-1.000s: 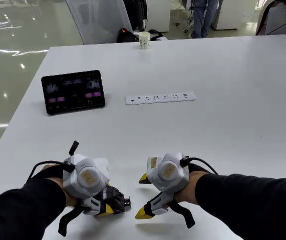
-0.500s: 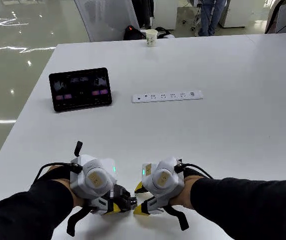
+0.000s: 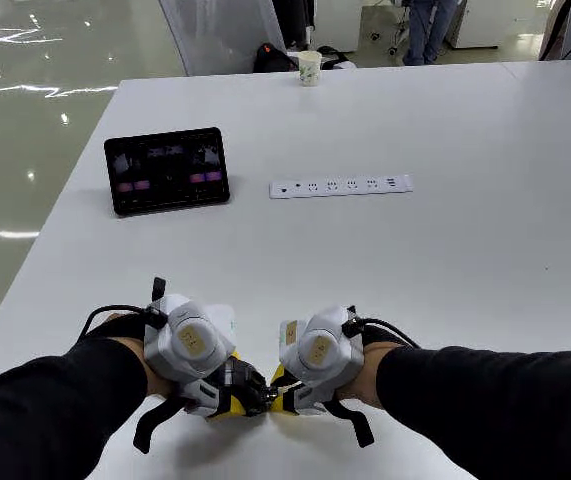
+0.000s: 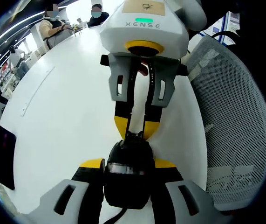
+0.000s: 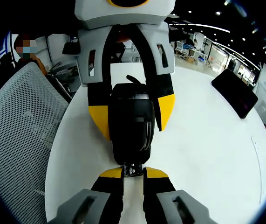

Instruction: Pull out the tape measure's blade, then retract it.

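Currently both grippers sit nose to nose, low over the surface (image 3: 415, 260) near its front edge. The left gripper (image 4: 128, 163) is clamped round the black tape measure (image 5: 132, 123), its fingers (image 4: 92, 164) spread only to the case's width. Whether the case rests on the surface or hangs just above it cannot be told. The right gripper (image 5: 133, 173) is nearly closed, its fingers (image 5: 157, 173) pinching the hook (image 5: 132, 168) at the case mouth. The blade is not yet drawn.

The step in hand, by judgement, is the pull. It would go best with the left gripper holding the case fixed. The right would then draw straight along the slot line, level and without twist. The pinch on the hook looks shallow, so a slow start seems wise.

Open white surface lies to the right and ahead. The tablet (image 3: 167, 170), power strip (image 3: 341, 185) and cup (image 3: 310, 67) lie well apart, farther back. The front edge is close under the forearms, with a mesh chair (image 4: 235, 130) just off it. A pull rightward along that edge looks clearest.
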Demonstrator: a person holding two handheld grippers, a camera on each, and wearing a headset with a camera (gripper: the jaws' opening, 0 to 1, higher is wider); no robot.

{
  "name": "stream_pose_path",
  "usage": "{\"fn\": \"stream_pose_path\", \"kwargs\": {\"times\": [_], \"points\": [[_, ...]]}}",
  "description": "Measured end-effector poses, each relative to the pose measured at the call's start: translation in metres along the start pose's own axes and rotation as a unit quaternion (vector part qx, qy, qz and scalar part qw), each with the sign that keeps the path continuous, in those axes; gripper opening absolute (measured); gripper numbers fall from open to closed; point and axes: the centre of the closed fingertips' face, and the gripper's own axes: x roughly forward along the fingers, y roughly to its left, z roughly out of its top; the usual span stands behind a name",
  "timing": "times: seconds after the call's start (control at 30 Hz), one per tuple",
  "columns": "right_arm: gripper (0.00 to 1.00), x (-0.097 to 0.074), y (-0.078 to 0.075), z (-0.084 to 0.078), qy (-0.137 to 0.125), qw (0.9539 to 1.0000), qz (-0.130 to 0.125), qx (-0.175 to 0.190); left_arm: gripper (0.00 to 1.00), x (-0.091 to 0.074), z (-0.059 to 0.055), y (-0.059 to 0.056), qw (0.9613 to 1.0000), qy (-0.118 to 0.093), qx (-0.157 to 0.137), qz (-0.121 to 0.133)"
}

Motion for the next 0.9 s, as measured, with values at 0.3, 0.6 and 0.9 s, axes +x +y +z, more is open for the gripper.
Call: {"fn": "stream_pose_path", "kwargs": {"times": [0.3,0.6,0.9], "points": [[0.11,0.0,0.0,-0.001,-0.017,0.9996,0.016,-0.014,0.33,0.0,0.0,0.0,1.0,-0.006,-0.003,-0.003],[0.1,-0.004,0.0,-0.004,-0.02,0.9996,0.018,-0.011,0.32,-0.001,0.0,0.0,1.0,-0.003,0.001,-0.005],[0.11,-0.012,-0.002,-0.016,-0.02,0.9996,0.018,0.007,0.32,0.0,0.0,0.001,1.0,-0.004,-0.002,-0.003]]}}
